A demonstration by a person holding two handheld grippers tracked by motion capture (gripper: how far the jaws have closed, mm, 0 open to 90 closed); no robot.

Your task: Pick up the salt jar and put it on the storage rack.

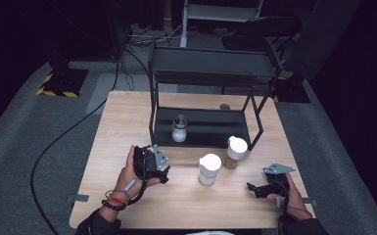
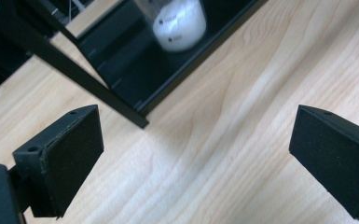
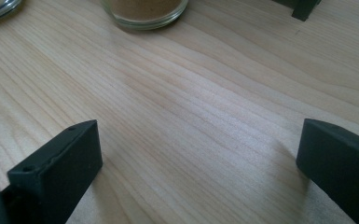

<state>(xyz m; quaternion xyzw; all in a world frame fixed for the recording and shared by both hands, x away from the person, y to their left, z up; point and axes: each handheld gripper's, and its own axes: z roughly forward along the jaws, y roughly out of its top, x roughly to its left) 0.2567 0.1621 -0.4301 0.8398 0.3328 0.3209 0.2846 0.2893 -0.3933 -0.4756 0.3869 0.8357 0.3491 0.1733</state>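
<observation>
Two white-lidded glass jars on the light wooden table, in front of the black metal two-tier shelf rack. White-lidded glass jar with pale contents upright near table centre; white-lidded glass jar with brown powder just beside it to the right, close to the rack's front right leg. Small glass jar of white powder with grey stopper upright on the rack's lower shelf, seen blurred at the top of the left gripper view. Left gripper held low over the table left of the jars, jaws wide apart, nothing between them. Right gripper low near the right front edge, well apart from the jars, jaws likewise wide apart and empty. Brown-powder jar base visible ahead of the right gripper.
</observation>
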